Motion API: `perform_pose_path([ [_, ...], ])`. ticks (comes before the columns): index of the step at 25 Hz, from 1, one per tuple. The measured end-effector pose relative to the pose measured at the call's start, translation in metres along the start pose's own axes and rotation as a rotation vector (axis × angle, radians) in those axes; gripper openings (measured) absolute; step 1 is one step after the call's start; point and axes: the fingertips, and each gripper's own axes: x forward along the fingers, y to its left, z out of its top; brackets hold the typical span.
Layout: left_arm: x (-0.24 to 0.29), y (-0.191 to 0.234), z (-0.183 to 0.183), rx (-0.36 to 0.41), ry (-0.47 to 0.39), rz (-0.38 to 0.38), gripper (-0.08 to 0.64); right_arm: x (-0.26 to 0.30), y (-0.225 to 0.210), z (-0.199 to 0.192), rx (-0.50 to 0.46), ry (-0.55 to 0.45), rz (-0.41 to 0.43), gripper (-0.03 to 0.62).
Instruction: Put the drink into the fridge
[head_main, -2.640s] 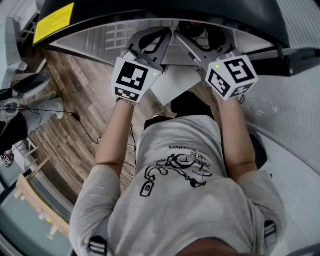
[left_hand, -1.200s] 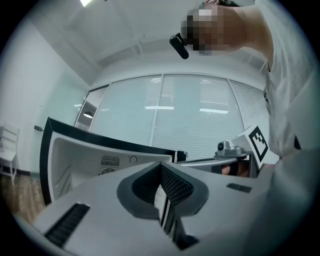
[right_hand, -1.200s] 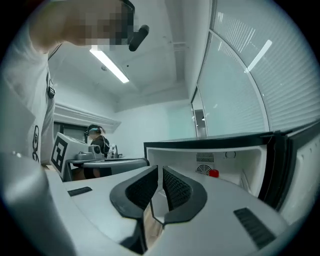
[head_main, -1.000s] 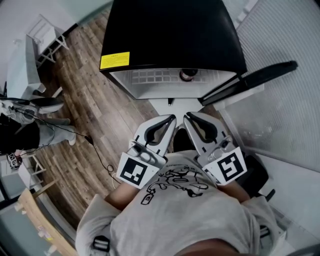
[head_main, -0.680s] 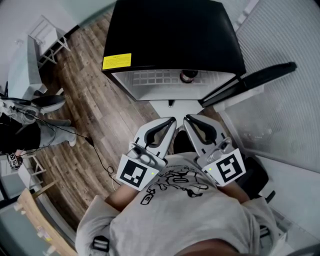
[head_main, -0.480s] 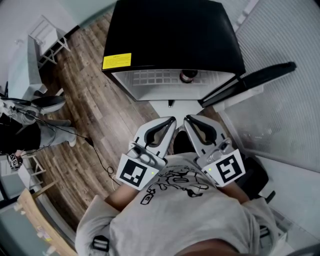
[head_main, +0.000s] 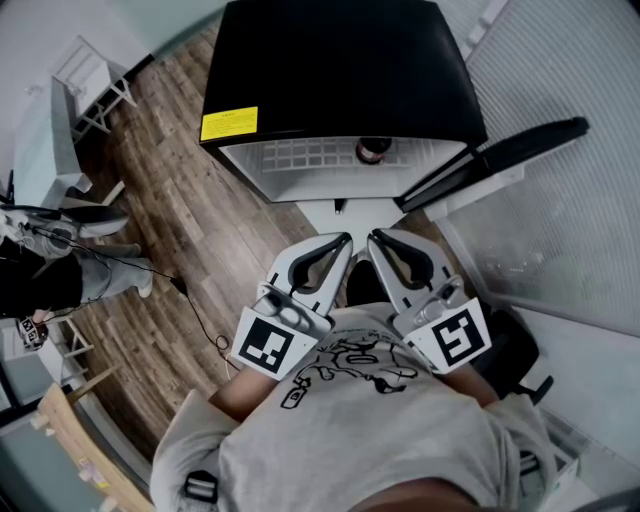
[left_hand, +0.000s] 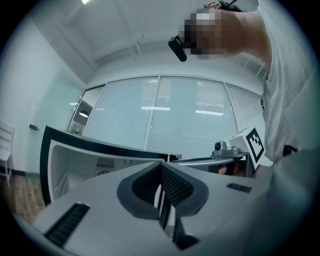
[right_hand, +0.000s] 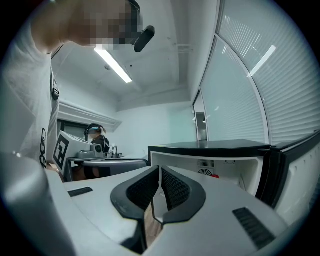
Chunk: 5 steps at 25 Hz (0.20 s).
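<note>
Fridge: a small black fridge (head_main: 340, 70) stands on the wooden floor (head_main: 170, 210) in front of the person, with a yellow label (head_main: 228, 123) on its top near the front left corner.
Fridge door: the door (head_main: 505, 158) is swung wide open to the right of the head view, its pale inner lining showing beside the black edge.
Fridge interior: a white cavity with a white wire shelf (head_main: 305, 153) across it; the right gripper view shows a vent grille on the back wall.
Drink: the drink (head_main: 373, 150) stands inside the fridge on the right part of the shelf, near the hinge side. Only its round, reddish top is clear, so I cannot tell can from bottle. In the right gripper view a red bit of it (right_hand: 214, 176) shows just below the vent.
Left gripper: the left gripper (head_main: 342, 241) is held level close to the person's chest, well back from the fridge. Its jaws are clenched tip to tip (left_hand: 161, 167) with nothing between them.
Right gripper: the right gripper (head_main: 376, 238) is just beside the left one and aimed at the open fridge. Its jaws are pressed together (right_hand: 159, 171) and empty.
Surroundings: another person (head_main: 45, 285) is at the left edge of the head view, and frosted glass walls stand behind.
</note>
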Motion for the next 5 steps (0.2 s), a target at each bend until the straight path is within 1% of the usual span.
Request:
perform_pose_path([
  [5, 0.0027, 0.0010, 0.0001, -0.001, -0.001, -0.008, 0.002, -0.0007, -0.0017, 0.0024, 0.005, -0.019, -0.008, 0.046],
])
